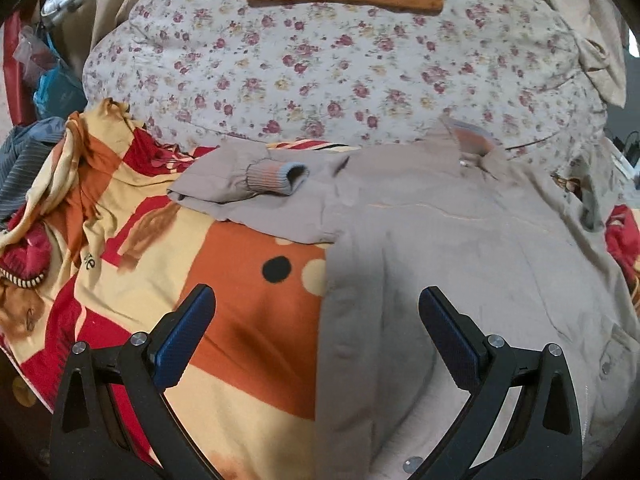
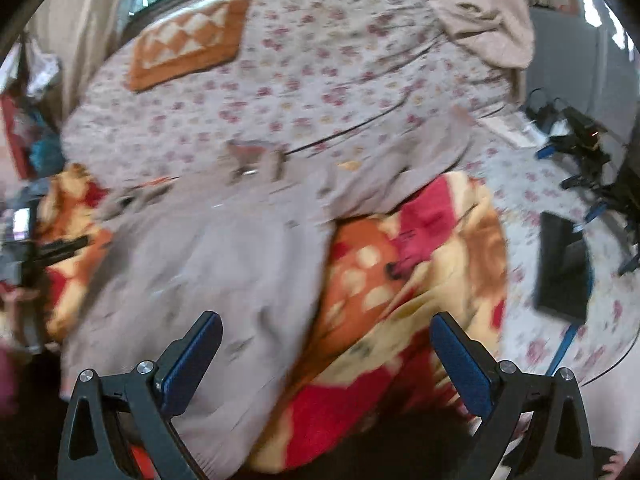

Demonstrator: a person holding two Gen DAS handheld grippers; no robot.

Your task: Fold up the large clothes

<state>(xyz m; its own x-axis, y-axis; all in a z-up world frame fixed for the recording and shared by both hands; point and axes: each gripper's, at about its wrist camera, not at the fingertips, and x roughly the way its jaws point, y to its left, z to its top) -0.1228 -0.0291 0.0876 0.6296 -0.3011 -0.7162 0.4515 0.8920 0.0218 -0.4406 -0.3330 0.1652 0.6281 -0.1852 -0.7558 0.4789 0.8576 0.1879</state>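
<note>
On the bed, a grey jacket [image 1: 460, 240] lies spread over a red and orange blanket [image 1: 248, 328], its collar [image 1: 474, 144] toward a floral quilt [image 1: 320, 64]. One sleeve [image 1: 240, 188] is folded across, its ribbed cuff [image 1: 276, 180] resting on the body. The left tool [image 1: 316, 308] hovers wide open over the jacket's near edge, holding nothing; the right tool [image 2: 326, 332] is likewise spread and empty above the other side.

The cloth looks soft and limp, moderately thick, so it will likely sag and drag when lifted rather than keep its shape. The hem corners or shoulder seams seem the best places to pinch; the ribbed cuff would give a firmer bite than the smooth body.

The right view is smeared with motion blur, so the far sleeve and small fittings are hard to read. The hem is cut off behind both tools, and the jacket's right edge bends out of the left view.
</note>
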